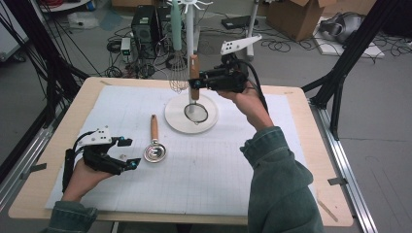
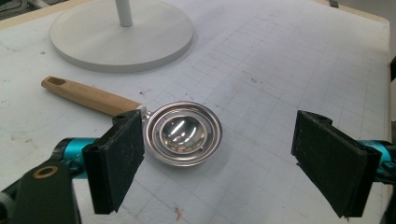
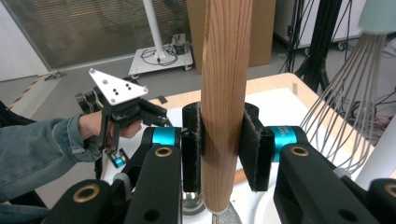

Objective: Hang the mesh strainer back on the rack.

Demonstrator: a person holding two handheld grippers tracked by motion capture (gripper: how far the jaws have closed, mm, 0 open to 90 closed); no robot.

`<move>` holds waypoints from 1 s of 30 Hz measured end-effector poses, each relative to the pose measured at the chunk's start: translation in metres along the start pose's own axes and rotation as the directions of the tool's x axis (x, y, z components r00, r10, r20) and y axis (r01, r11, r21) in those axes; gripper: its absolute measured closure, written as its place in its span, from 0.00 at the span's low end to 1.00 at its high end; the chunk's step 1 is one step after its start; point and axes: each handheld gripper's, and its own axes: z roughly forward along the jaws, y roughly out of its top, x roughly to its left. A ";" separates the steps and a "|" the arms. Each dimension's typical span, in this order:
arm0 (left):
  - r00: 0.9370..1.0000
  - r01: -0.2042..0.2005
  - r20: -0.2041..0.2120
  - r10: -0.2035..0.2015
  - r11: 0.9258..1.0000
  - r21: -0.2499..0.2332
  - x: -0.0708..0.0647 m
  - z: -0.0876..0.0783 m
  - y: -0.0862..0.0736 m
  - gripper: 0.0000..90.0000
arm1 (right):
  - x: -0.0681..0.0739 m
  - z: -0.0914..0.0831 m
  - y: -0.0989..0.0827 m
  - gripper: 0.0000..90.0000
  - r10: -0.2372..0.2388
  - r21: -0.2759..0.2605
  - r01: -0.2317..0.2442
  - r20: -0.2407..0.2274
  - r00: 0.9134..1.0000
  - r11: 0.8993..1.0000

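The wooden-handled mesh strainer (image 1: 195, 92) was held clamped in the right claw (image 3: 223, 149) above the white round stand base (image 1: 175, 121) near the desk's far edge, for hanging; a hook would be needed next. The left claw (image 2: 219, 163) stood apart.

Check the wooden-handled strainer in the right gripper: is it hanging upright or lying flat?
Upright. The right gripper clamps the strainer's wooden handle, which stands vertical, with the mesh bowl hanging below over the stand's white base.

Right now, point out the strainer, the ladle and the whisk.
strainer (image 1: 196, 113): high view, on its mesh bowl.
ladle (image 2: 183, 132): left gripper view, on its shiny bowl.
whisk (image 1: 178, 77): high view, on its wire loops.
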 end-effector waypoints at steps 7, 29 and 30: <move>1.000 0.010 -0.011 -0.010 1.000 -0.004 0.003 -0.002 -0.003 0.16 | -0.009 0.003 0.017 0.80 -0.002 0.012 0.002 -0.001 1.000 1.000; 0.999 0.008 -0.045 -0.007 1.000 0.014 0.006 -0.005 -0.005 0.08 | -0.023 -0.001 0.081 0.80 -0.028 0.020 0.027 0.025 0.999 0.999; 0.999 0.006 -0.046 -0.006 1.000 0.017 0.006 -0.006 -0.005 0.08 | -0.025 -0.001 0.084 0.80 -0.029 0.018 0.029 0.029 0.999 0.999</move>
